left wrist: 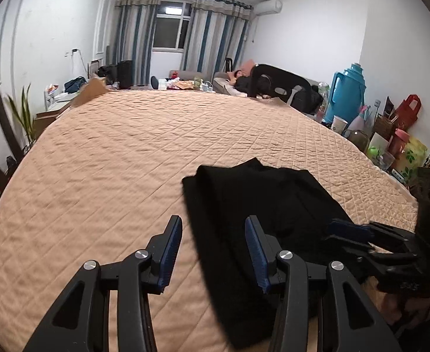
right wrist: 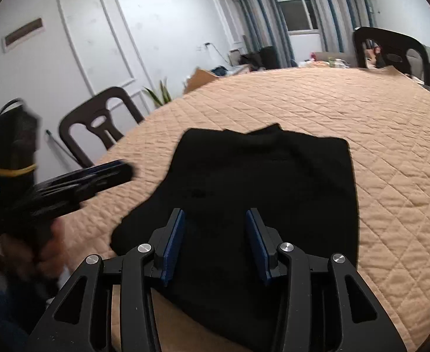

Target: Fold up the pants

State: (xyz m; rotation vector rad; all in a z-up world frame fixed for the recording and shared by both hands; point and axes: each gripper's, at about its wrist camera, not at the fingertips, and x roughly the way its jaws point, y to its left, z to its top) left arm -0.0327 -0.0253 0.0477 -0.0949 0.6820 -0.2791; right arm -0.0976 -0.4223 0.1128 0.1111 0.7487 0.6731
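Both our grippers free

Our left gripper (left wrist: 213, 252) and right gripper (right wrist: 215, 245) hover side by side, jaws spread wide, nothing between their blue pads.

I see the black pants (left wrist: 262, 205) lying folded into a compact, roughly rectangular stack on the quilted surface. In my left wrist view they sit at about 5 o'clock, running from the middle of the frame down to the bottom edge. In my right wrist view the pants (right wrist: 259, 190) fill the center and stretch toward 6 o'clock. The fabric is plain and very dark, so I can't make out seams or pockets. The far edge is uneven, with a layer poking out at 12 o'clock. The near left corner flares out toward 8 o'clock. The top layer looks mostly flat.
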